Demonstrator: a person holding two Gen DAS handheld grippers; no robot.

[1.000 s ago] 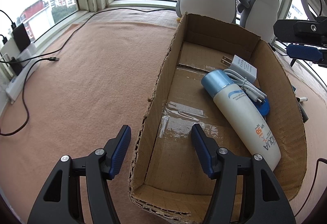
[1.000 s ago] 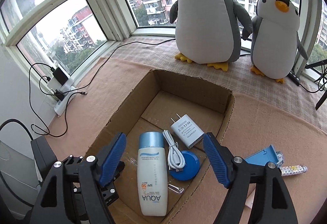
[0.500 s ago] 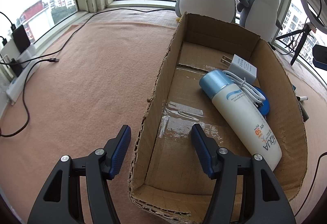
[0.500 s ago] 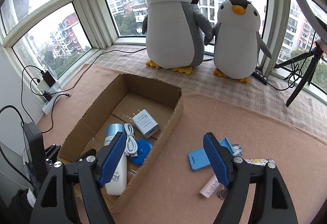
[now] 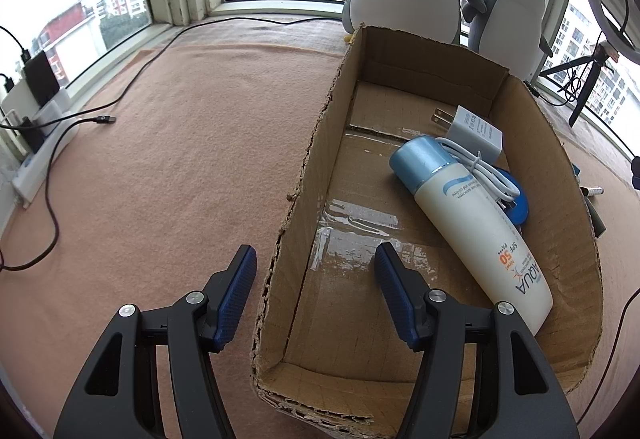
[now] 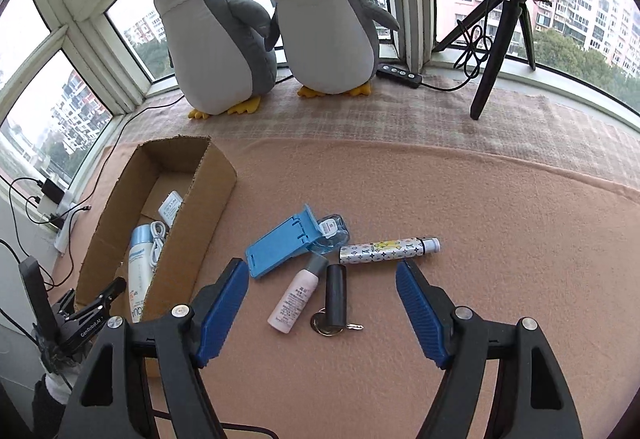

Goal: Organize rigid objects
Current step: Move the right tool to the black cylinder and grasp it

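Note:
A cardboard box (image 5: 308, 167) (image 6: 208, 199) lies on the pink blanket. Inside are a white sunscreen bottle (image 5: 476, 223) (image 6: 138, 271) with a blue cap, a white charger plug (image 5: 472, 127), a coiled white cable (image 5: 488, 171) and a blue disc (image 5: 516, 207). My left gripper (image 5: 314, 267) is open, straddling the box's left wall near its front end. Right of the box lie a blue phone stand (image 6: 280, 245), a clear small bottle (image 6: 334, 233), a patterned tube (image 6: 388, 249), a pink-white small bottle (image 6: 298, 297), a black cylinder (image 6: 335, 293) and a key ring (image 6: 326, 327). My right gripper (image 6: 322, 279) is open above these.
Two plush penguins (image 6: 216, 35) (image 6: 324, 27) stand by the window behind the box. A black tripod (image 6: 500, 35) with a ring light is at the back right. A power strip (image 5: 40, 155) and black cables (image 5: 132, 87) run along the left edge. Open blanket lies left of the box.
My right gripper has swung right, away from over the box, to above the loose items on the blanket. The left gripper has stayed at the box wall.

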